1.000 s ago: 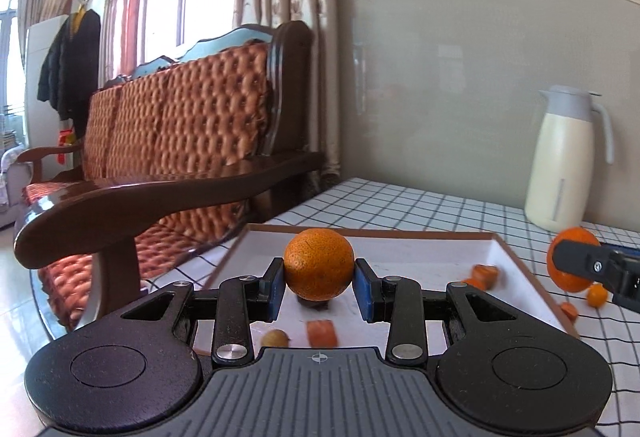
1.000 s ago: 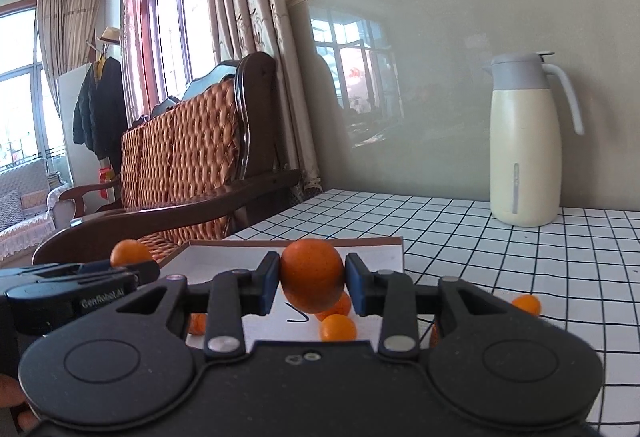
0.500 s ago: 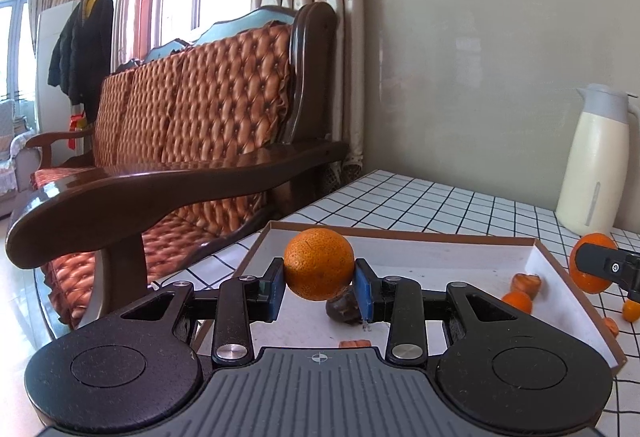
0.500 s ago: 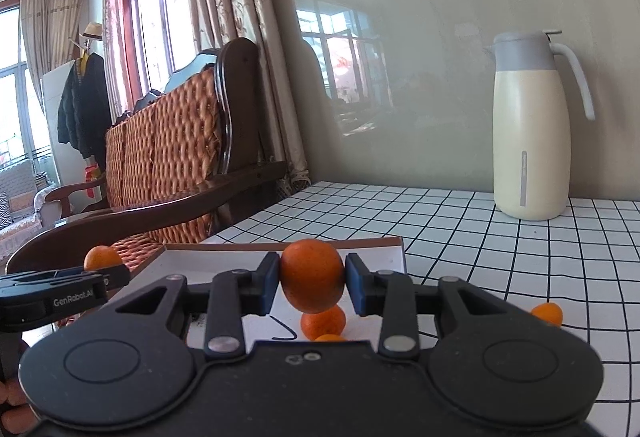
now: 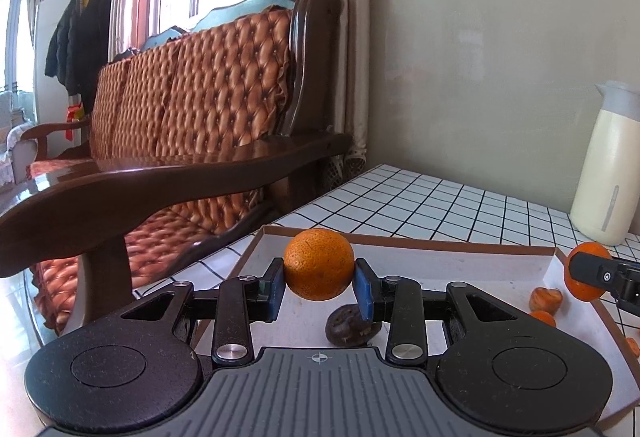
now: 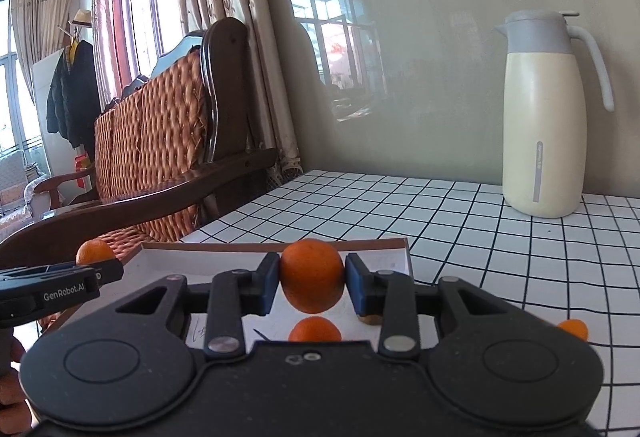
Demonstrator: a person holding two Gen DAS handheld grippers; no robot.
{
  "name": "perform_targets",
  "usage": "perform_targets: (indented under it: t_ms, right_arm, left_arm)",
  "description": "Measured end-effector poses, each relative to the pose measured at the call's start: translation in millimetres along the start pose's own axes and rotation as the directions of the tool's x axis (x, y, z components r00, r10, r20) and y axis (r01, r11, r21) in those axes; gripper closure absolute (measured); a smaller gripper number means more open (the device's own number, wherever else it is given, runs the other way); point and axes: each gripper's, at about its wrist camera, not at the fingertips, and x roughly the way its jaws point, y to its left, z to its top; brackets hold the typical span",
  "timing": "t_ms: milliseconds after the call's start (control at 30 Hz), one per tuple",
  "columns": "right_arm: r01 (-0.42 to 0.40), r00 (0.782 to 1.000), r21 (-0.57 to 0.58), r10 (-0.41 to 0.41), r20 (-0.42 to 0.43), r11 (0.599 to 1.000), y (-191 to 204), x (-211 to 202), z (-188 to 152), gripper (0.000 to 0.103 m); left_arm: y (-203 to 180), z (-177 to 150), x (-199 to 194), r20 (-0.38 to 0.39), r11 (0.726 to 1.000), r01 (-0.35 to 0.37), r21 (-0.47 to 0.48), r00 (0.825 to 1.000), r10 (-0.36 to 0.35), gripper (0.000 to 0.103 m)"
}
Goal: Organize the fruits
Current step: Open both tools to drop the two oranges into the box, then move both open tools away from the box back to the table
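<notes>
My left gripper (image 5: 319,283) is shut on an orange (image 5: 319,264) and holds it above the left part of a shallow white tray (image 5: 472,251) with a brown rim. A dark wrinkled fruit (image 5: 348,325) lies in the tray under the right finger. My right gripper (image 6: 312,283) is shut on a second orange (image 6: 312,275) over the tray (image 6: 384,246); it also shows in the left wrist view (image 5: 600,273) at the tray's right edge. A small orange fruit (image 6: 315,329) lies in the tray below it.
A cream thermos jug (image 6: 542,117) stands on the checked tablecloth (image 6: 460,221) at the back right. Small orange fruits (image 5: 545,299) lie at the tray's right end, and one (image 6: 574,329) lies on the cloth. A wooden sofa armrest (image 5: 180,181) runs along the table's left.
Both grippers have moved left over the tray, each still holding its orange. The dark fruit has come into view under my left gripper. The jug has shifted right in both views.
</notes>
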Motion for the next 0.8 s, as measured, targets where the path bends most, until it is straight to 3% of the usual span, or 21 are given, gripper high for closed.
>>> perform_targets:
  t_ms: [267, 333, 367, 400, 433, 467, 567, 800]
  right_arm:
    - [0.004, 0.999, 0.007, -0.003, -0.034, 1.000, 2, 28, 5, 0.075]
    - [0.009, 0.999, 0.004, -0.009, -0.043, 1.000, 3, 35, 6, 0.070]
    - [0.024, 0.999, -0.004, -0.024, -0.049, 1.000, 4, 37, 6, 0.061]
    - [0.041, 0.998, 0.001, -0.041, -0.043, 0.999, 4, 36, 7, 0.027]
    - [0.044, 0.999, 0.021, -0.044, -0.003, 0.999, 2, 29, 7, 0.013]
    - [0.051, 0.998, 0.028, -0.052, 0.045, 0.998, 2, 20, 7, 0.013]
    - [0.058, 0.993, 0.011, -0.059, 0.102, 0.998, 3, 5, 14, 0.009]
    - [0.025, 0.989, 0.042, -0.031, 0.142, 0.999, -9, -19, 23, 0.006]
  left_arm:
    - [1, 5, 27, -0.026, 1.000, -0.007, -0.003, 1.000, 0.007, 0.066]
    - [1, 5, 34, -0.038, 1.000, -0.011, -0.007, 0.999, 0.011, 0.066]
    - [0, 4, 38, -0.042, 1.000, -0.019, -0.008, 0.999, 0.018, 0.066]
    - [-1, 4, 42, -0.050, 1.000, -0.028, -0.003, 0.998, 0.028, 0.057]
    - [-2, 4, 46, -0.064, 0.999, -0.034, 0.011, 0.997, 0.034, 0.040]
    - [-4, 6, 47, -0.074, 0.998, -0.053, 0.019, 0.996, 0.054, 0.000]
    - [-8, 15, 27, 0.024, 0.997, -0.071, 0.030, 0.997, 0.070, 0.000]
    - [-9, 26, -10, 0.103, 0.997, -0.076, 0.020, 0.992, 0.074, 0.000]
